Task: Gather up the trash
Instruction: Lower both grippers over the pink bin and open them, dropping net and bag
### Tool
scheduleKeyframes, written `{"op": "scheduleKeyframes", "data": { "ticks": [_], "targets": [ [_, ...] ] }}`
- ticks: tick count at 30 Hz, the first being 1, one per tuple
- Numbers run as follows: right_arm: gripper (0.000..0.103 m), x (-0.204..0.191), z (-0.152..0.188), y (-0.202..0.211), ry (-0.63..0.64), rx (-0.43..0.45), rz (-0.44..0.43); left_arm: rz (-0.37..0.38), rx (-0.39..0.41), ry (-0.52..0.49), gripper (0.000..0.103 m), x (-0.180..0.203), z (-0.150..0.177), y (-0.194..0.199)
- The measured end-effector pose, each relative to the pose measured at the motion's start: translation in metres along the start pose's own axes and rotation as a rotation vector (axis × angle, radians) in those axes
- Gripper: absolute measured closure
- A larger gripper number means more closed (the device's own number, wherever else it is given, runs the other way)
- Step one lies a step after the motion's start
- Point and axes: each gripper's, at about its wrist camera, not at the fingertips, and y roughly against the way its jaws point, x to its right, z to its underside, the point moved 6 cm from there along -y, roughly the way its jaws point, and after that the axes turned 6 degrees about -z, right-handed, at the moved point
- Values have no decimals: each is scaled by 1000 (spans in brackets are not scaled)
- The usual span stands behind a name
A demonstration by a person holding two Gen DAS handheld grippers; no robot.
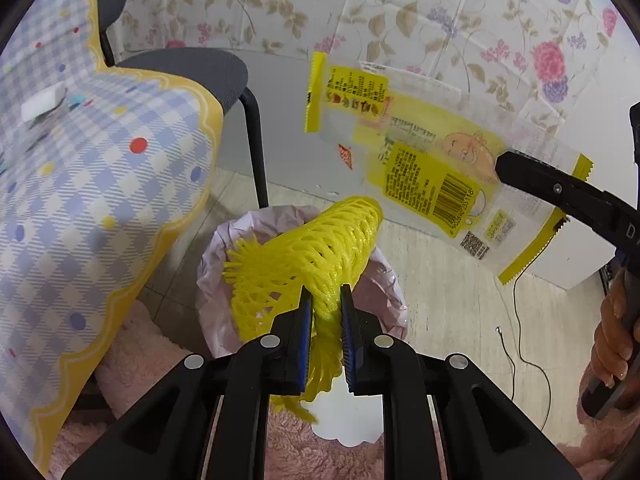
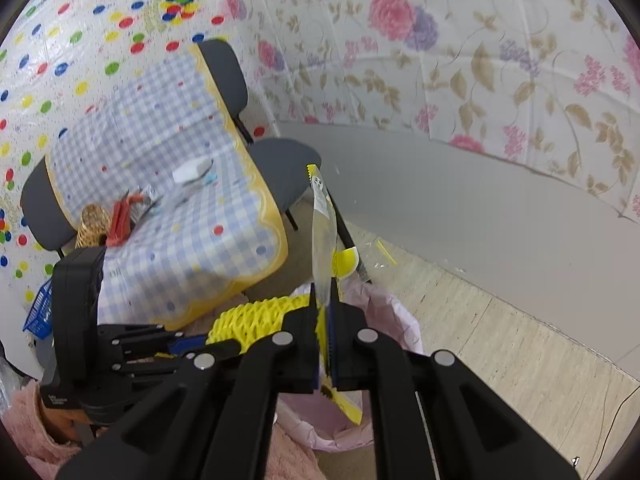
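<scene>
Yellow foam fruit net (image 1: 320,256) pinched between the blue pads of the left tongs (image 1: 325,300), flared end up and to the left, twisted tail hanging down between the fingers. Held directly over the mouth of the pink-lined trash bin (image 1: 384,280), above the floor (image 1: 460,300) beside the worktop's hanging cloth edge. Clear snack wrapper (image 1: 420,160) with yellow serrated ends, barcode and printed labels held higher and to the right of the net, clamped at one end by the right tongs (image 1: 504,164). Seen edge-on from the right wrist, same wrapper (image 2: 323,232) standing up thin between tightly clenched fingers of the right tongs (image 2: 325,304), over the bin liner (image 2: 392,312), net (image 2: 256,316) just to the left. Left tongs (image 2: 188,340) grasped in a hand in a pink fluffy sleeve (image 2: 28,420). Beyond, worktop (image 2: 168,200) under a blue checked cloth with yellow scalloped border, carrying a white block (image 2: 192,170), a woven basket (image 2: 94,224) and red items (image 2: 124,216) toward its far corner. Dark grey chair (image 1: 192,68) tucked by the worktop's edge. Black cable (image 1: 524,320) trailing across the floor. Floral sheet (image 1: 400,12) covering the wall.
</scene>
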Motion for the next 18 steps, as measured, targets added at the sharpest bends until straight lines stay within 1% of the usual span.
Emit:
{"op": "scheduleKeyframes", "data": {
  "ticks": [1,2,3,4,5,8,9,10,12,13,14,15,16,18],
  "targets": [
    [99,2,3,-6,-4,-16,3,-6,-8,-1,85,-1,-1,-4],
    [99,3,4,-11,-8,-30,7,-17,-11,1,77,-3,-2,-8],
    [99,5,7,-17,-15,-49,10,-22,-14,2,71,-5,-3,-10],
    [99,7,9,-21,-19,-61,11,-28,-14,12,56,-8,-6,-12],
    [99,8,12,-26,-24,-76,14,-27,-14,19,46,-10,-6,-13],
    [99,12,18,-40,-26,-115,24,-20,-10,37,44,-16,-9,-13],
    [99,13,20,-44,-25,-124,26,-27,-3,41,42,-19,-9,-11],
    [99,13,23,-52,-24,-146,29,-39,8,48,37,-22,-12,-10],
    [96,14,28,-64,-26,-179,23,-65,37,65,36,-31,-15,-1],
    [91,14,32,-73,-29,-202,19,-73,50,74,36,-35,-16,3],
    [77,14,35,-79,-29,-217,22,-85,66,86,35,-40,-16,8],
    [67,14,38,-86,-27,-234,23,-102,80,98,35,-46,-17,14],
    [51,14,41,-94,-25,-252,25,-115,90,108,35,-50,-18,17],
    [50,12,44,-102,-17,-275,34,-137,115,132,35,-59,-20,27]
  ]
}}
